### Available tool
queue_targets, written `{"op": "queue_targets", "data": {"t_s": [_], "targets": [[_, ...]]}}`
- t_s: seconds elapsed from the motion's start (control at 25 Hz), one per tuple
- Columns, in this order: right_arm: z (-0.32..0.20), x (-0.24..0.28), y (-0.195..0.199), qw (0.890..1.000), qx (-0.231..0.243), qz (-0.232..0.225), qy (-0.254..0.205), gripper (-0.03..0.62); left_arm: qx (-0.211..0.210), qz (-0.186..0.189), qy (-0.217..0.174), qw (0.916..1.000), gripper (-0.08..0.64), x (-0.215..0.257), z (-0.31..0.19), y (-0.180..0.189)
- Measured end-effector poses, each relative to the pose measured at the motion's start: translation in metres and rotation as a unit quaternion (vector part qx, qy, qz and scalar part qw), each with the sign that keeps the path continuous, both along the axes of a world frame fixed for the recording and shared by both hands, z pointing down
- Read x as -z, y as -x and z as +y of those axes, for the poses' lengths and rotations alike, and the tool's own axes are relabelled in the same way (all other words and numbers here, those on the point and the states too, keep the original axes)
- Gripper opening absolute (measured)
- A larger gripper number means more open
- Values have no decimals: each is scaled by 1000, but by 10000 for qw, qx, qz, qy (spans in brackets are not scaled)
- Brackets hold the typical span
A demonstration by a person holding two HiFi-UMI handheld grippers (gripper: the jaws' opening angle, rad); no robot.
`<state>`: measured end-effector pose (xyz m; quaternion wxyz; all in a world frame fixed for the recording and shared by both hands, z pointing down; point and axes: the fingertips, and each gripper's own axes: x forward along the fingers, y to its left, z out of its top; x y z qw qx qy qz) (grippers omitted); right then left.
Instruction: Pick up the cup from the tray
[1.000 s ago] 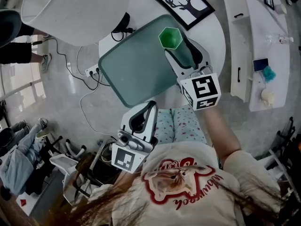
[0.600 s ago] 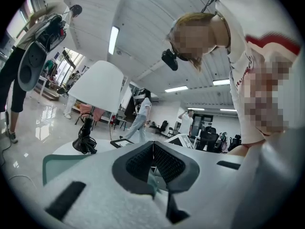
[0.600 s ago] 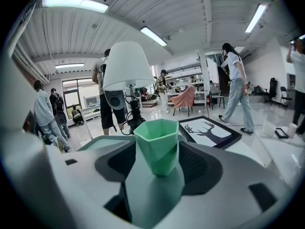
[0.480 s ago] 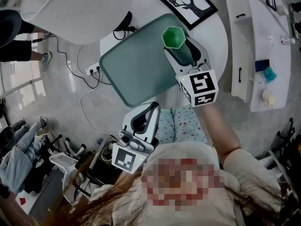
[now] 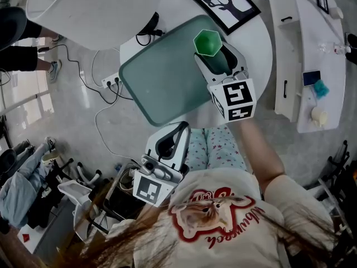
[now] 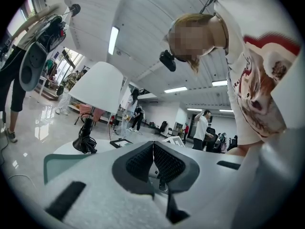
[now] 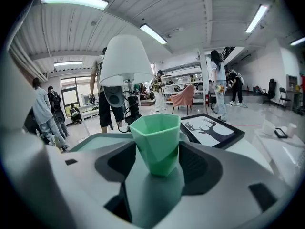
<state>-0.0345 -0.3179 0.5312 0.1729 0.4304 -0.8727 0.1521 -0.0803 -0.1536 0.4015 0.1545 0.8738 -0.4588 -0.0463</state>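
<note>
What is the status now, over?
Right hand-held gripper open, jaws astride cup. Left hand-held gripper shut, empty. Cup upright on tray. Nothing in the way.

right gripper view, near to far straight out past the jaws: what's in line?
cup → far rim of the tray → lamp → person standing behind the lamp. The deer picture sits off to the right, so it is left out.
</note>
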Motion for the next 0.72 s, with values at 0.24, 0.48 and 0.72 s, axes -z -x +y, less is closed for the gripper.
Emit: {"op": "queue_targets", "data": {"t_s": [0.24, 0.48, 0.72], "targets": [[-4, -4, 3, 10000, -40, 29, 7, 258, 49, 63, 29, 10000, 15, 0, -1, 1], [-11, -6, 7, 9999, -80, 46, 40, 258, 37, 64, 50, 10000, 14, -3, 0, 2], [-21, -10, 7, 9999, -170, 16, 20, 256, 35, 69, 91, 9999, 14, -5, 2, 5]]}}
